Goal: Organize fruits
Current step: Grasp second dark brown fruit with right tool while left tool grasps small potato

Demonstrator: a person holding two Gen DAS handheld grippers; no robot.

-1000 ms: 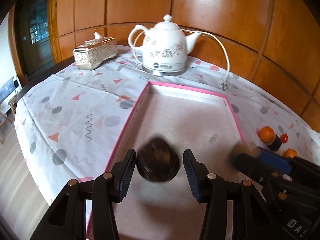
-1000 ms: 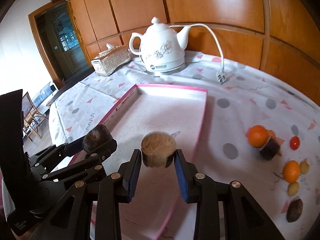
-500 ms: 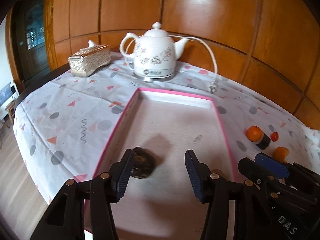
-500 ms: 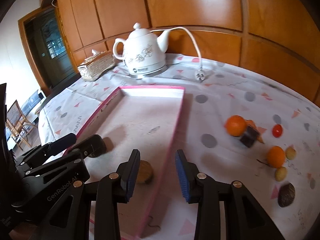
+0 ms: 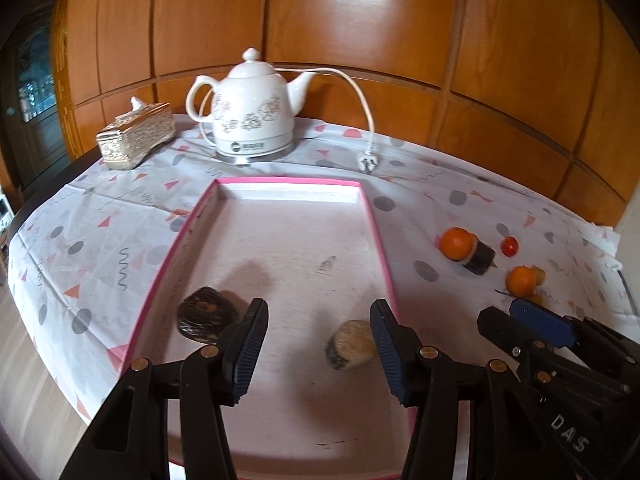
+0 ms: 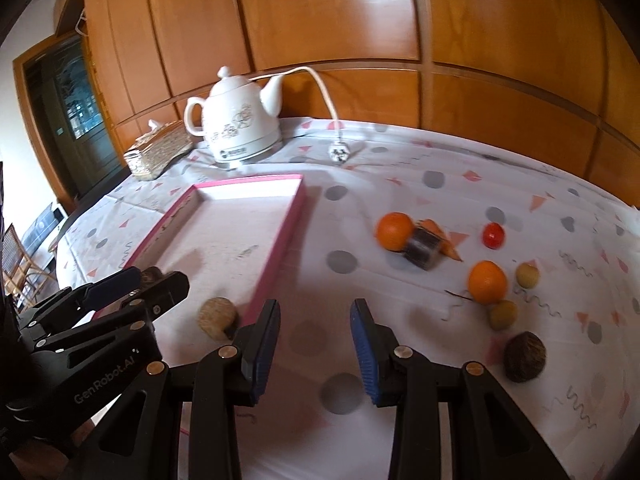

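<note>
A pink-rimmed tray [image 5: 374,228] [image 6: 280,248] holds a dark brown fruit [image 5: 206,313] at its near left and a tan fruit [image 5: 352,345] [image 6: 218,316] at its near right. My left gripper [image 5: 318,346] is open and empty above the tray's near end. My right gripper [image 6: 314,344] is open and empty over the cloth right of the tray. Right of the tray lie two oranges [image 6: 394,231] [image 6: 487,282], a dark cylinder piece [image 6: 424,246], a red cherry tomato [image 6: 494,235], two small yellowish fruits [image 6: 527,275] [image 6: 502,314] and a dark brown fruit [image 6: 524,356].
A white electric kettle [image 5: 254,110] with its cord and plug [image 5: 368,164] stands behind the tray. A gold tissue box [image 5: 136,136] sits at the back left. The table's left edge [image 5: 24,208] drops to the floor. Wood panelling backs the table.
Both grippers let go of their fruits, which now lie in the tray. Both have pulled up and back. The right gripper has swung right, toward the loose fruits.
</note>
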